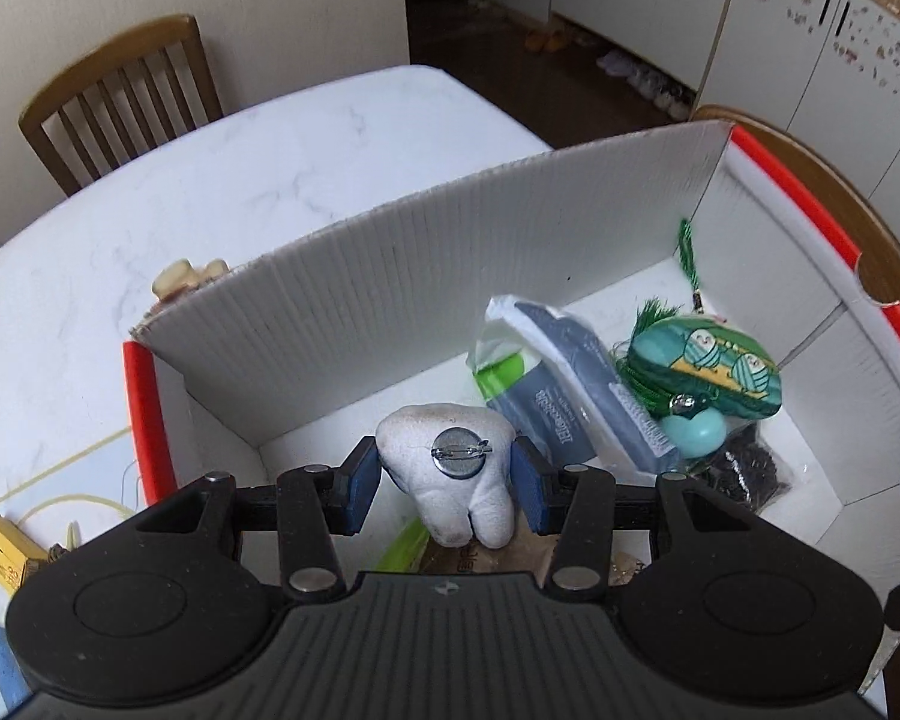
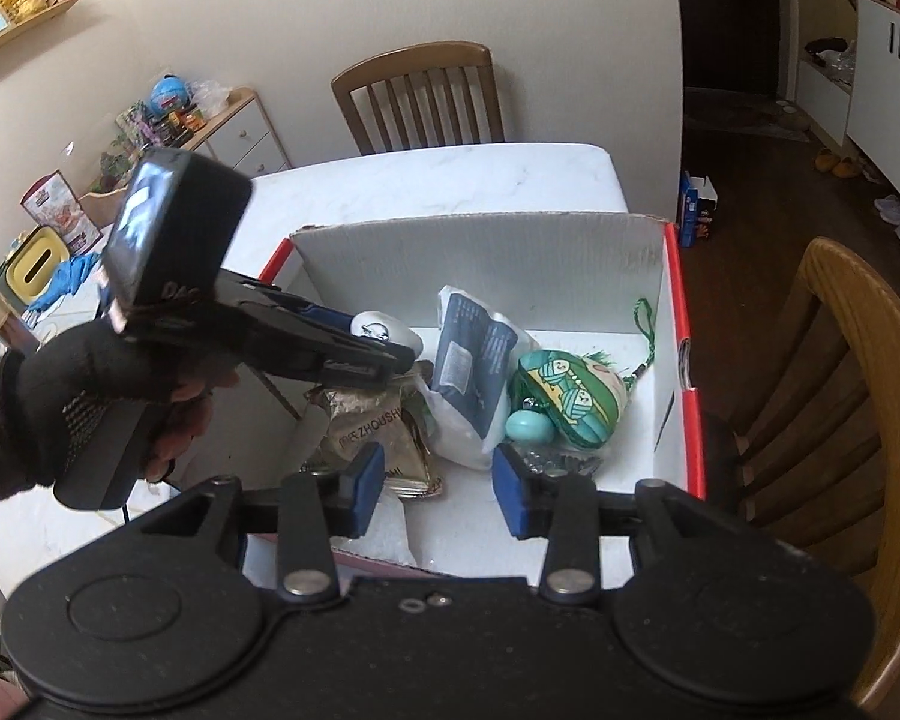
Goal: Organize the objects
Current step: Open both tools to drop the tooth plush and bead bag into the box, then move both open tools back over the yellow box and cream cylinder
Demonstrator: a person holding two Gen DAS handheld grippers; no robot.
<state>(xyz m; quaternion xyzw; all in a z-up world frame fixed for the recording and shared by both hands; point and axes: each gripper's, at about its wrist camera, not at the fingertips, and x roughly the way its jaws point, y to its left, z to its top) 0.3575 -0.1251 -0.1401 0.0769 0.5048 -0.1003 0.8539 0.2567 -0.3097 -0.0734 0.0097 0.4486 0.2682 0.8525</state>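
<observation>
Holding the tooth-shaped plush (image 1: 447, 474) between its blue pads, my left tool (image 1: 444, 480) is clamped on it above the near-left part of the open cardboard box (image 1: 450, 252); the pin back on the plush faces the camera. My right tool (image 2: 438, 480) stands apart with nothing between its pads, poised over the box's near edge. Already inside I count one grey-and-white pouch (image 1: 576, 384), one green purse (image 1: 708, 366) with a tassel, one teal egg (image 1: 699, 435), one dark packet (image 1: 750, 471) and one brown snack packet (image 2: 378, 432). Outside, on the surface (image 1: 240, 180), sit one small beige figure (image 1: 189, 282) behind the box wall and one yellow item (image 1: 0, 552) at left. Risk, in my judgement: letting go from this height could bounce the plush off the packets, or the two tools could collide, being crowded over one box.
</observation>
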